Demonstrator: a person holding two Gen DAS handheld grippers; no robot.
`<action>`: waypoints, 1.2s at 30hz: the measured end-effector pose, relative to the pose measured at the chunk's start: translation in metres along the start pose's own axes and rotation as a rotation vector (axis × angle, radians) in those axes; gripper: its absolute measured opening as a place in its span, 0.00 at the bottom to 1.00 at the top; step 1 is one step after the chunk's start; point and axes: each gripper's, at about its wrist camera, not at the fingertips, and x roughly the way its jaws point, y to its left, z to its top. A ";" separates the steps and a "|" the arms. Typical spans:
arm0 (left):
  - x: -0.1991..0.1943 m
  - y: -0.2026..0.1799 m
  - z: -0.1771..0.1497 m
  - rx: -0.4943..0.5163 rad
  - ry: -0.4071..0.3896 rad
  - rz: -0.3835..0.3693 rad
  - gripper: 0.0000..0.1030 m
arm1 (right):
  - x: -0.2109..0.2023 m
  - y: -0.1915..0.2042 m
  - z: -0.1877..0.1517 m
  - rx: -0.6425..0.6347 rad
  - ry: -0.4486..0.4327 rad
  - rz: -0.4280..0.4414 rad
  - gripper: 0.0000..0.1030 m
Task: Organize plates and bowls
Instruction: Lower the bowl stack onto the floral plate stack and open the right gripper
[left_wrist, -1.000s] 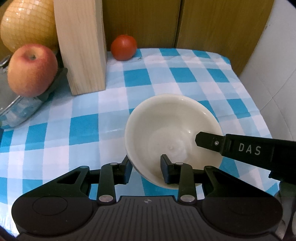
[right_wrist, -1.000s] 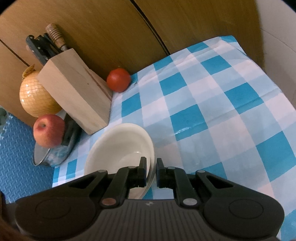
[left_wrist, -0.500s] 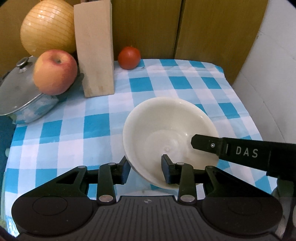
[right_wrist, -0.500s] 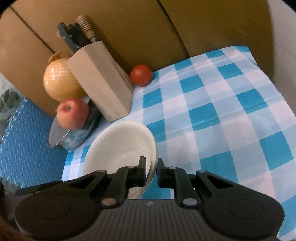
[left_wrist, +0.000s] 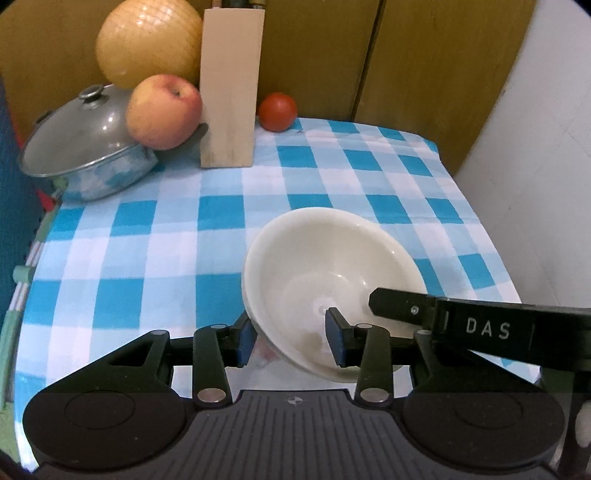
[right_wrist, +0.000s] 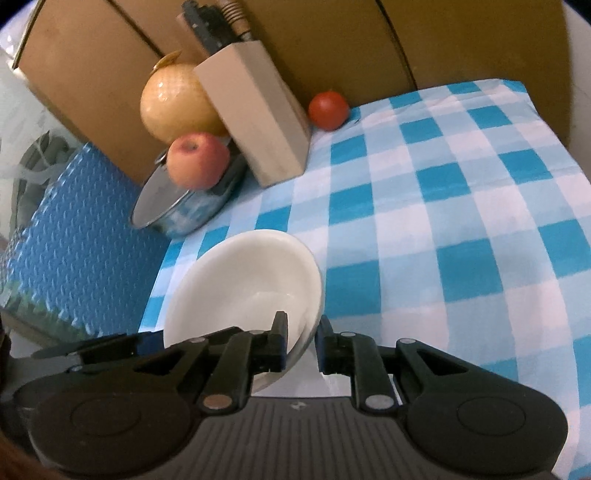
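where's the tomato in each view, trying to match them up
Left wrist: the tomato is upper centre, at the cloth's far edge, just right of the knife block.
Right wrist: the tomato is upper centre-right, again just right of the knife block.
Shared landmark: the knife block.

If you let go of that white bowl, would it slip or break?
The white bowl looks glossy and hard, so it is probably slippery and could crack if dropped. The left gripper and right gripper each pinch only its thin rim, so it might slide out. It sits tilted, so it would likely tip.
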 end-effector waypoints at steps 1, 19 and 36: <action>-0.003 0.001 -0.004 -0.001 -0.001 -0.006 0.48 | -0.001 0.000 -0.004 -0.001 0.003 0.000 0.16; -0.014 0.011 -0.047 -0.017 0.051 -0.058 0.49 | -0.006 0.008 -0.043 -0.056 0.071 -0.008 0.19; -0.028 0.029 -0.053 -0.094 0.006 -0.059 0.56 | -0.028 0.011 -0.045 -0.085 -0.031 -0.054 0.24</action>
